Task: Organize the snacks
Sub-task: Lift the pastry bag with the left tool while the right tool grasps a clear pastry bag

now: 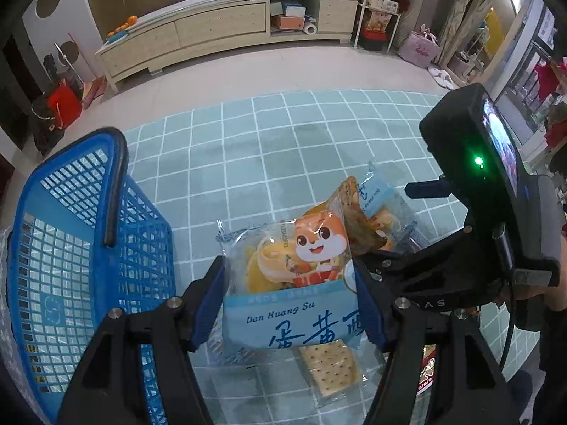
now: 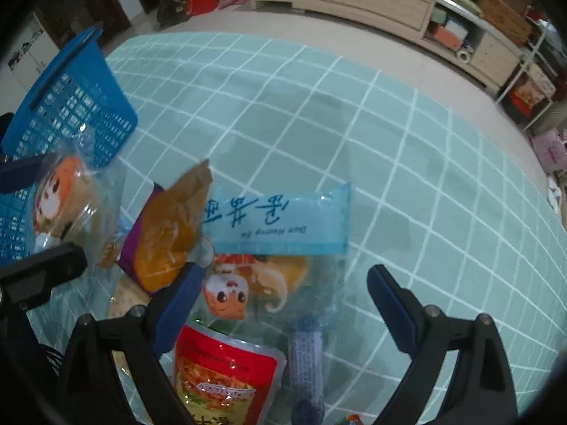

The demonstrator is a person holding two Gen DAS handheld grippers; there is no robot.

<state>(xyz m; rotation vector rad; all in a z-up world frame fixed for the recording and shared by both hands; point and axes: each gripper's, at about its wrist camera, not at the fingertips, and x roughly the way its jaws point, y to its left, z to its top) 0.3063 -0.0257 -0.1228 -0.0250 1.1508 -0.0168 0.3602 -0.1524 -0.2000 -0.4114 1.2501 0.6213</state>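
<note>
The left gripper (image 1: pixel 290 304) is clamping a blue-and-clear egg-yolk pastry packet (image 1: pixel 288 283) between its blue pads, lifted clear of the pile, and the blue mesh basket (image 1: pixel 85 248) is sitting just off to that gripper's left side. Through the mesh I'm seeing only the checked green mat (image 1: pixel 283 141); no snack is showing inside the basket, though its near corner is hidden behind the gripper. So the sorting is looking barely started, by my reading: one packet in hand, none visibly delivered.

Right below the held packet, a cracker pack (image 1: pixel 329 368) is lying on the mat, and beyond the pads a brown-and-orange snack bag (image 1: pixel 358 223) is leaning against another pale blue packet (image 1: pixel 382 205).

Over on the other side, the right gripper (image 2: pixel 283 304) is hanging with its jaws spread wide, nothing pinched. A second egg-yolk pastry packet (image 2: pixel 280 248) is lying between and just ahead of its fingers, and a red pouch (image 2: pixel 223 372) is sitting close in by its left finger. Those remaining pieces are all waiting on the mat.
</note>
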